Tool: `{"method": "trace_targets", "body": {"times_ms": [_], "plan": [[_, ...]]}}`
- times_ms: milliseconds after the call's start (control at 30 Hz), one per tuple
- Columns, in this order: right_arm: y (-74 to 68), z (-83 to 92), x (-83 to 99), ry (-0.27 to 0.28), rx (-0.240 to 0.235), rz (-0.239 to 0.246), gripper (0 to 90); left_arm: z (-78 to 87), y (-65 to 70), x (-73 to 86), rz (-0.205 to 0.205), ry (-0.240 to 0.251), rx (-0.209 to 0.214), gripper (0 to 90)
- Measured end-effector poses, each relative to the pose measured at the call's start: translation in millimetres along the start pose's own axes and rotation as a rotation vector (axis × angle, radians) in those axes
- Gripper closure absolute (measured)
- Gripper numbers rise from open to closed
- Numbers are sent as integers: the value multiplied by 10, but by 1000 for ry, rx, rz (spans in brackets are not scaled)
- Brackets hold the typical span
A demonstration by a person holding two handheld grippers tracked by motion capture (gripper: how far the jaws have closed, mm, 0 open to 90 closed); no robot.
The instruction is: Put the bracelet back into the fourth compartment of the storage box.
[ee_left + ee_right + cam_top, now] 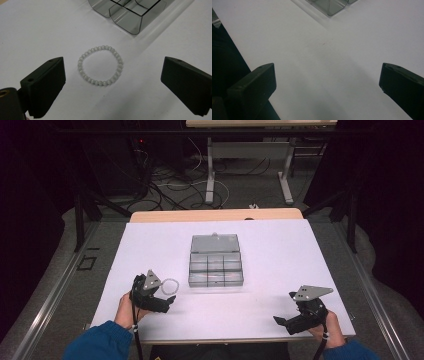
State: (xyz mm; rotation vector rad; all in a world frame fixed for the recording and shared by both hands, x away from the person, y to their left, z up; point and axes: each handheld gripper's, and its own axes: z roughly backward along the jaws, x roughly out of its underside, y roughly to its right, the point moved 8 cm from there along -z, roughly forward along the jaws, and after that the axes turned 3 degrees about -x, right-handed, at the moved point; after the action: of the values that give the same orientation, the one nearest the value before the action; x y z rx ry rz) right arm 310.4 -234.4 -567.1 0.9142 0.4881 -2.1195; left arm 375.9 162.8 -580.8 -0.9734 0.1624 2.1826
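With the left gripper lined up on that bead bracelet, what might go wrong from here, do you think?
The bracelet lies flat on the smooth white table, so the open left gripper may push it along instead of pinching it. Its thin, round beads could also roll out of the pads. The open organizer box stands close ahead and might get nudged.

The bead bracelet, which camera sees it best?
The left gripper view: the bracelet lies whole between the open fingers, every bead clear. The high view shows it as a tiny pale ring.
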Motion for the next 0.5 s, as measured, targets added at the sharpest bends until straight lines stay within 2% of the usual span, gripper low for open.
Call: {"method": "trace_targets", "body": {"times_ms": [133,167,300,367,500], "plan": [[1,0,1,-1,0,0,6,-22,-23,-8,-7,-3,1,85],[3,1,0,0,2,0,6,-39,-14,-3,8,-10,15,90],[3,1,1,-2,1,0,6,-60,-29,-8,0,-15,16,124],[2,-1,1,-1,1,0,6,-76,-20,-4,9,-20,25,149],[4,1,1,-1,2,0,6,-109,-40,-6,-9,-28,24,174]]}}
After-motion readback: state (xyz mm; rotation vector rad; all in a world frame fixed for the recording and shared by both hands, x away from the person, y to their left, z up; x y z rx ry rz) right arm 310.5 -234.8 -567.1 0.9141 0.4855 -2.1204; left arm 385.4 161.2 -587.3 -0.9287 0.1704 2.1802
